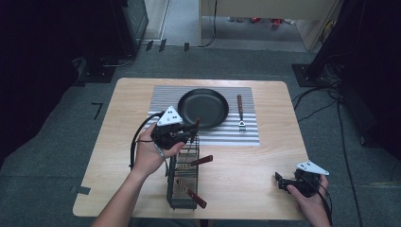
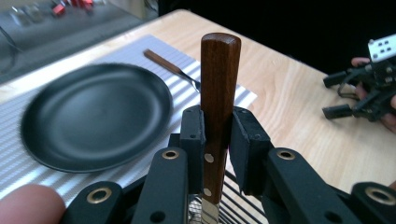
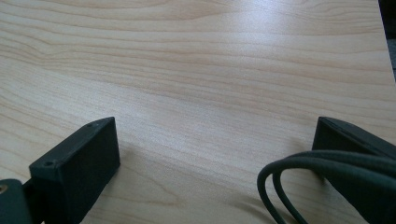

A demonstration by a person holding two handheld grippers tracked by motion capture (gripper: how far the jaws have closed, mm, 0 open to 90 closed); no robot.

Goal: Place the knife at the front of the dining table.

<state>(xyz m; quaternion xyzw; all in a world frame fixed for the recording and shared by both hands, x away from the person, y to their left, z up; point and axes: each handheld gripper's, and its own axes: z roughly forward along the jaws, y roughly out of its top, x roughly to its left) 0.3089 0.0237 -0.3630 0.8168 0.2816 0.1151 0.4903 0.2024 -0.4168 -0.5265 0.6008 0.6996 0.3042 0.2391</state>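
Observation:
My left gripper is shut on the wooden handle of a riveted utensil, probably a knife, whose handle stands upright over the far end of a black wire cutlery basket. Two more wooden-handled utensils stick out of the basket. Beyond it a black plate lies on a striped placemat, with a wooden-handled fork to its right. My right gripper rests open on bare table near the front right corner.
The wooden table has open surface between the basket and the right gripper. A cable loops beside the right gripper's jaw. Dark equipment and cables stand on the floor around the table.

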